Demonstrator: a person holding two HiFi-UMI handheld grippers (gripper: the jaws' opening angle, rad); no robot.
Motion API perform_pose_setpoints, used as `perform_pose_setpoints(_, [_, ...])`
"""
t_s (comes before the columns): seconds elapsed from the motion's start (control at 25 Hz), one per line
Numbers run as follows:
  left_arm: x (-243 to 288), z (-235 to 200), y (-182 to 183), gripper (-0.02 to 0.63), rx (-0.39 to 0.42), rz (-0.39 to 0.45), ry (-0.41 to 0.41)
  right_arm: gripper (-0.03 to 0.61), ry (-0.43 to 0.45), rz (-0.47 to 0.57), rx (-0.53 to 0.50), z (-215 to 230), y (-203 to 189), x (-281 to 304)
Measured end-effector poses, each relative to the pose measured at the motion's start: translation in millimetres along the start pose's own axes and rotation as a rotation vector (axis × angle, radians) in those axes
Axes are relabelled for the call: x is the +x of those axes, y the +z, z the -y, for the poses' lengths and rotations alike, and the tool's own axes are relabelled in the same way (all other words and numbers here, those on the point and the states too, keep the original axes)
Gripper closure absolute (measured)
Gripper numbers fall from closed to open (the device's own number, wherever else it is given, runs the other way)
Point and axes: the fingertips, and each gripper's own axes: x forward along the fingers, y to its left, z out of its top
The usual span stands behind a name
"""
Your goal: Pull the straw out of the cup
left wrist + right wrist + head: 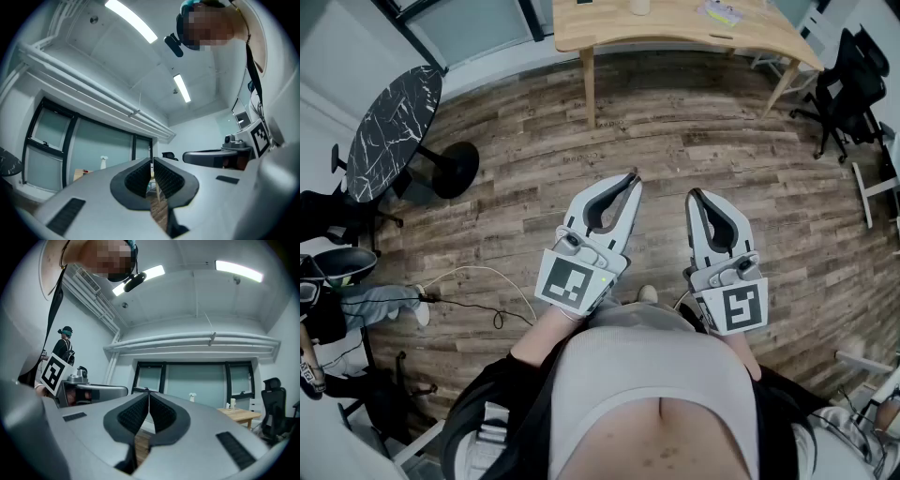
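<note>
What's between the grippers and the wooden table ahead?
Only wood floor, in the head view: nothing stands between the left gripper, right gripper and the table.

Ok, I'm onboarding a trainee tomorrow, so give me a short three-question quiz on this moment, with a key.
1. True or false: the left gripper and the right gripper are both shut, with nothing between their jaws.
2. Which stands at the head view's left? A) a sofa B) a round black marble-patterned table C) a fridge
3. Fill in: the grippers are held over a ____ floor, short of the light wooden table.
Key: 1 true; 2 B; 3 wooden plank.
</note>
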Motion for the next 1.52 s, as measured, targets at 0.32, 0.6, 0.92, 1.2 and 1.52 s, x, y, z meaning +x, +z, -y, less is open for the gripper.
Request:
perform_pose_setpoints(0.32, [-1.6,3.0,-1.8,0.606,-0.009,-0.018,-0.01,0.548,0.003,-0.004,-0.011,-4.6,0.6,0.2])
perform_pose_setpoints(0.6, [-7.0,-0.3,-4.0,0.604,-0.014,-0.025,-0.018,0.548,0.001,0.02,0.023,-10.5,1.8,1.0])
perform_pose_setpoints(0.92, [-15.8,-14.6,-6.0,0.605,-0.033,0.001,-0.029,0.547,-0.065,0.011,0.055,-12.3,-2.9,4.9])
perform_pose_setpoints(1.2, [-23.4,-29.0,-7.8,0.604,-0.037,-0.022,-0.071,0.548,-0.093,0.02,0.067,-28.5,-2.2,19.2])
perform_pose_setpoints(1.52, [-41.5,-51.6,-9.8,0.604,-0.064,-0.016,-0.106,0.546,-0.161,-0.005,0.083,-42.7,-6.9,28.4])
